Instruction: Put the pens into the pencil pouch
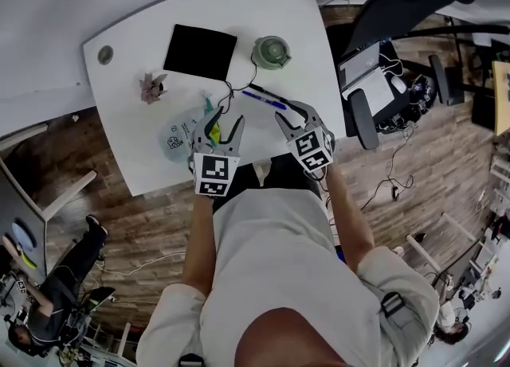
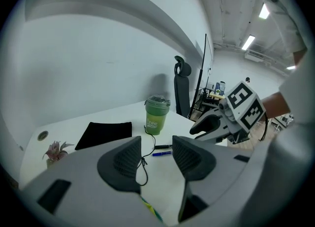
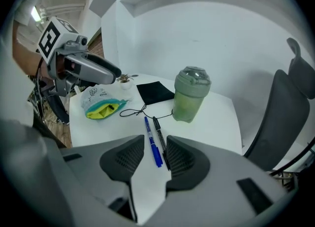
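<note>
A blue pen and a black pen lie side by side on the white table, near its right front edge. In the right gripper view the blue pen and black pen show in the gap of my right gripper, which hangs open above them without touching. The clear pencil pouch with teal and yellow lining lies at the front left, its mouth open. My left gripper is open over the pouch's right end, empty.
A green lidded cup stands behind the pens, with a thin black cord running from it toward the pouch. A black pad and a small pink plant sit further back. An office chair stands right of the table.
</note>
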